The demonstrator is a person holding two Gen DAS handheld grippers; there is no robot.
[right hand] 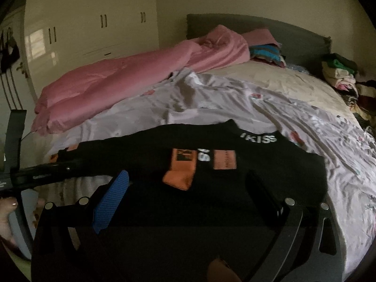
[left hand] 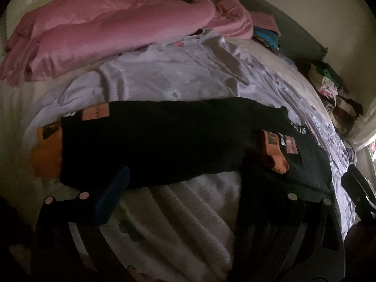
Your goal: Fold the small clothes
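A black garment (left hand: 159, 141) with orange patches and white lettering lies spread across the pale bedsheet (left hand: 164, 75). It also shows in the right wrist view (right hand: 188, 162), with "KISS" lettering at its far edge. My left gripper (left hand: 185, 185) is open over the garment's near edge, blue-padded finger (left hand: 115, 195) at left, touching nothing. My right gripper (right hand: 188, 188) is open above the garment's right half, blue pad (right hand: 112, 202) at left. The left gripper's body (right hand: 42, 174) reaches in from the left of the right wrist view.
A pink blanket (right hand: 122, 77) is bunched along the bed's far left. Stacks of folded clothes (right hand: 338, 72) sit at the far right by the grey headboard (right hand: 293, 35). A cream wardrobe (right hand: 94, 23) stands behind the bed.
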